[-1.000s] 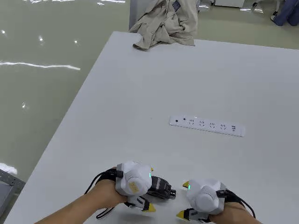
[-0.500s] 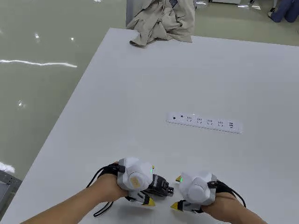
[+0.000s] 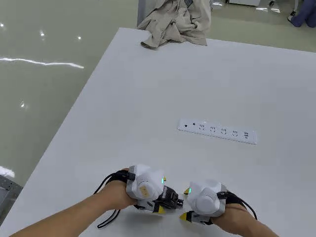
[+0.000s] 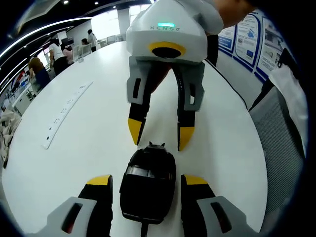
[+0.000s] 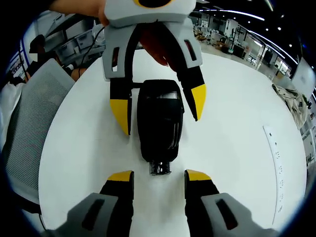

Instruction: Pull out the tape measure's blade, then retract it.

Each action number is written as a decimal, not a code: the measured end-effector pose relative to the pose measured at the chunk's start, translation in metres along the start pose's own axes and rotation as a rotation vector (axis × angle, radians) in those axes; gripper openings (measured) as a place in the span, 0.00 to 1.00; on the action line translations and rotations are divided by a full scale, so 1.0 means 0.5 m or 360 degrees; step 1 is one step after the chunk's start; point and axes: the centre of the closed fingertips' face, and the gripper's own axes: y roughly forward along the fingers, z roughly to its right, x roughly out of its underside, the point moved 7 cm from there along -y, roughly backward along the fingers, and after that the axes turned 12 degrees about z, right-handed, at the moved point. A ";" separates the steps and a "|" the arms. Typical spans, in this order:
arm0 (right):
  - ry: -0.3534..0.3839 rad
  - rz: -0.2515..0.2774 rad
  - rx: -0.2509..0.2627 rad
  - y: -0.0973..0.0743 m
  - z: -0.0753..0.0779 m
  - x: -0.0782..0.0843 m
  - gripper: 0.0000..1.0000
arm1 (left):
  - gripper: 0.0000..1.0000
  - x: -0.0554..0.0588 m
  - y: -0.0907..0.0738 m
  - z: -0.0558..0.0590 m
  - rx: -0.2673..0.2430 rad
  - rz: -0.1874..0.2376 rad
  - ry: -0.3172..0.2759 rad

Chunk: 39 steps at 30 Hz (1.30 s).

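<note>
The black tape measure [image 3: 171, 197] sits near the table's front edge, held between the yellow-tipped jaws of my left gripper [image 3: 162, 195]. In the left gripper view the case [image 4: 148, 185] lies between my left gripper's [image 4: 148, 180] tips, nose pointing away. My right gripper [image 3: 185, 202] faces it from the right, open. In the right gripper view the metal blade end [image 5: 160, 168] sits just ahead of my right gripper's [image 5: 158, 177] spread tips, with the left gripper [image 5: 159, 108] behind, clasping the case [image 5: 160, 118]. The right gripper [image 4: 159, 133] hangs open just past the nose.
A white power strip [image 3: 217, 131] lies mid-table, beyond the grippers. A crumpled beige cloth [image 3: 173, 22] rests at the far edge. The white table [image 3: 123, 98] drops off to the floor on the left. A grey mesh chair [image 4: 281, 148] stands by the near side.
My right gripper has moved left toward the tape measure, so its open tips now reach the blade end. The left gripper keeps the case in place.
</note>
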 end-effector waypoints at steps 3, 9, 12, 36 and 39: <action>0.0001 0.0000 -0.0008 0.002 0.001 0.001 0.41 | 0.52 0.002 0.005 -0.001 0.0005 -0.0003 0.0000; -0.0026 -0.0003 -0.0027 0.005 0.001 0.003 0.39 | 0.49 -0.002 0.009 0.001 0.0009 0.0001 0.0018; -0.0019 -0.0006 -0.0027 0.007 0.003 0.005 0.37 | 0.47 -0.002 0.010 0.003 0.0014 0.0002 0.0022; 0.0021 0.0011 -0.0040 0.018 0.012 0.001 0.22 | 0.39 -0.005 0.012 -0.001 0.0019 -0.0026 0.0084; 0.0010 0.0010 -0.0051 0.018 0.009 0.001 0.20 | 0.39 -0.006 0.012 -0.001 0.0022 -0.0030 0.0086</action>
